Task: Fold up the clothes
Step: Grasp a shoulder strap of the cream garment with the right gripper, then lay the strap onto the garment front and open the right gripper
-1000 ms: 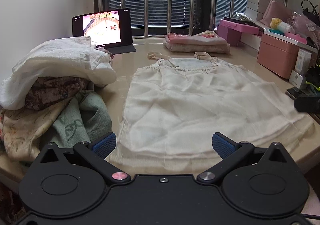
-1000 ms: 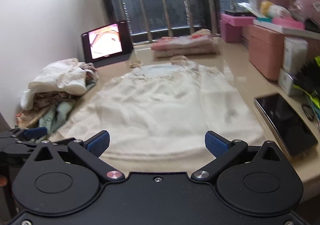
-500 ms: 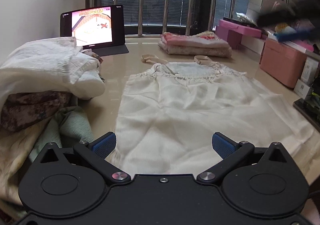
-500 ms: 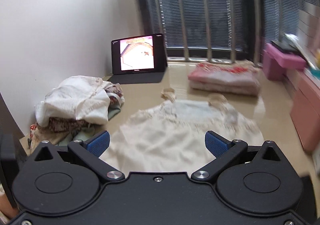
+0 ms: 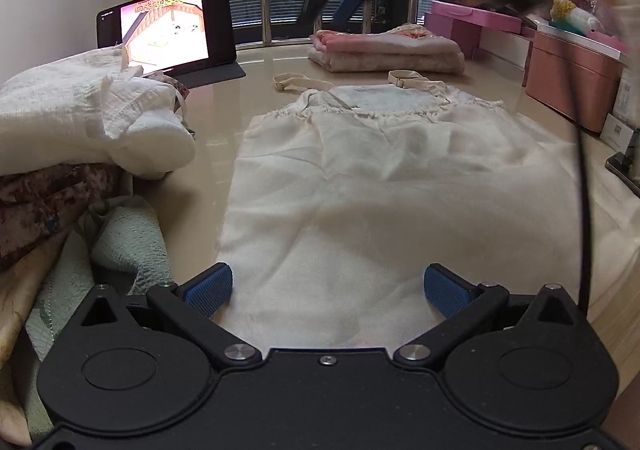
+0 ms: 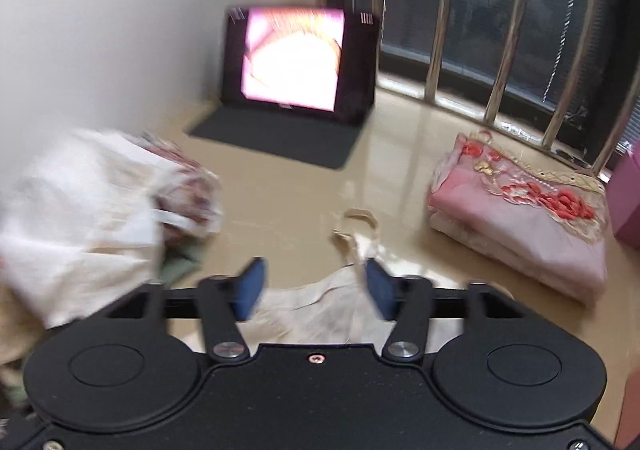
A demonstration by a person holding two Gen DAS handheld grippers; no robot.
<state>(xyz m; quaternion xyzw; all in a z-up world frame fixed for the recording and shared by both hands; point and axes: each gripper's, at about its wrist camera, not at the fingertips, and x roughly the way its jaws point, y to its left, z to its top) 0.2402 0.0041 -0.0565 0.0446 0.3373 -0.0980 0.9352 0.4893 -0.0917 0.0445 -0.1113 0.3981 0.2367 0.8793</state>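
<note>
- While the cream dress [image 5: 392, 185] is lying flat on the table [image 5: 256, 73], I am hovering my left gripper [image 5: 328, 288] wide open and empty over its near hem, readying a corner grab.
- My right gripper [image 6: 312, 282] is closing over the far strap [image 6: 356, 226], pads not yet pinching, so I can fold.

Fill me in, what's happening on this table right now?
A person holding a tool in each hand is folding clothes. A cream strappy top lies spread flat on the table. The left tool sits open over its hem. The right tool is closing above the strap end, gripping nothing yet. An unfolded pile waits beside it; a folded pink stack sits beyond.
</note>
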